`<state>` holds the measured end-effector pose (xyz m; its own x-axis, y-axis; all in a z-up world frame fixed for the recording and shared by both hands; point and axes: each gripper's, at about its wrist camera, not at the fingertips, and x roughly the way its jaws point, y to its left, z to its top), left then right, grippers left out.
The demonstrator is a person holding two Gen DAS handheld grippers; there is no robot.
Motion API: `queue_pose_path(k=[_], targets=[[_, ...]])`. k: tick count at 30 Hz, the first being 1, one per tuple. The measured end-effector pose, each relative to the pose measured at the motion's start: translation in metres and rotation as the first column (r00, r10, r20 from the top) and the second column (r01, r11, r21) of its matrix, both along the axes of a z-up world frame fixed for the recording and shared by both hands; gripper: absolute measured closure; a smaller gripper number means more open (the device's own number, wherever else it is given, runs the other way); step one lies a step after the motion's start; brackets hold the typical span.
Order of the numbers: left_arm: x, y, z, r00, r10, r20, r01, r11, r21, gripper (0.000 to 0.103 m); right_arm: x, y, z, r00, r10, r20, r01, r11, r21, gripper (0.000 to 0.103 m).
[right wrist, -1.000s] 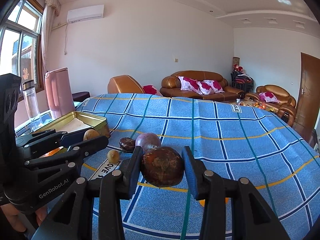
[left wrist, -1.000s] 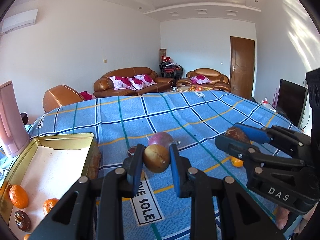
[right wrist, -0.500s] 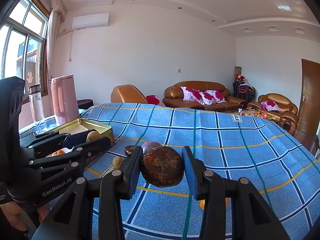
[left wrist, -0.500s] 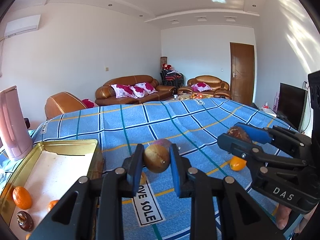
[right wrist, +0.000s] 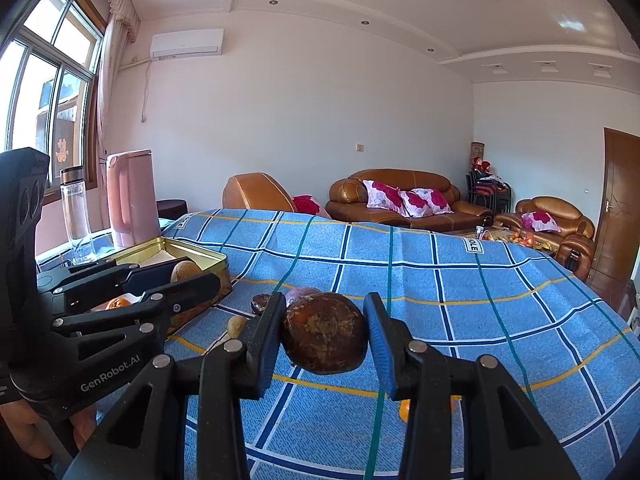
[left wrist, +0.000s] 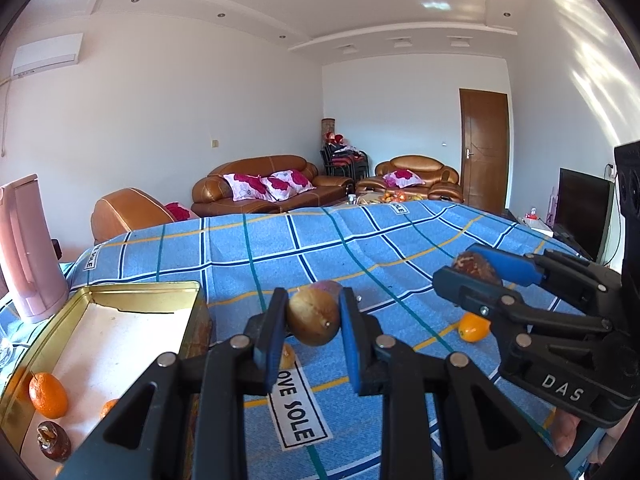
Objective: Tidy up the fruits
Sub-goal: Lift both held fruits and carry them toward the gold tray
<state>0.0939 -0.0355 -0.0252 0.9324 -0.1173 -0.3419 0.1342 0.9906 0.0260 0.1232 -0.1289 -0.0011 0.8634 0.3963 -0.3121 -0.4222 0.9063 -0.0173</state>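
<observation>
Landmark: gold tin (left wrist: 192, 292), an open rectangular box with a pale floor, standing at the left part of the surface (left wrist: 360, 240), which is covered by a blue checked cloth.
Left gripper (left wrist: 314, 322): clenched on a small tan-brown fruit (left wrist: 314, 320), its blue pads pressing both sides; the fruit is held clear of the cloth, just right of the tin's near right corner.
Right gripper (right wrist: 326, 334): grasping a large dark brown fruit (right wrist: 326, 334) with a rough, blotched skin; it is lifted off the cloth, well to the right of the tin.
Grippers to each other: side by side, apart, each visible in the other's wrist view.
Inside the tin: an orange (left wrist: 48, 395) near the front left wall, a second orange fruit (left wrist: 109, 407) partly hidden behind the left gripper's frame, and a small dark brown fruit (left wrist: 54, 440) at the front.
On the cloth right of the tin: a purple round fruit (right wrist: 302, 294), a dark fruit (right wrist: 260, 303) beside it, and a small yellow-brown fruit (right wrist: 236, 326) nearer the tin's side.
Farther right of the tin: a loose orange fruit (left wrist: 474, 328) on the cloth, below the right gripper.
Behind the tin: a pink jug (right wrist: 130, 196) and a clear bottle (right wrist: 78, 216).
Person: fingers (left wrist: 566, 432) under the right gripper's handle.
</observation>
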Motion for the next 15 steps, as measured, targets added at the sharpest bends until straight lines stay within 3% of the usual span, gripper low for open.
queue_pose_path(k=[15], targets=[[-0.004,0.025,-0.001,0.999,0.039,-0.017,-0.04,0.999,-0.01,0.076,-0.003,0.023,-0.001,0.999,0.032,0.013,-0.031,0.998,-0.055,0.061]])
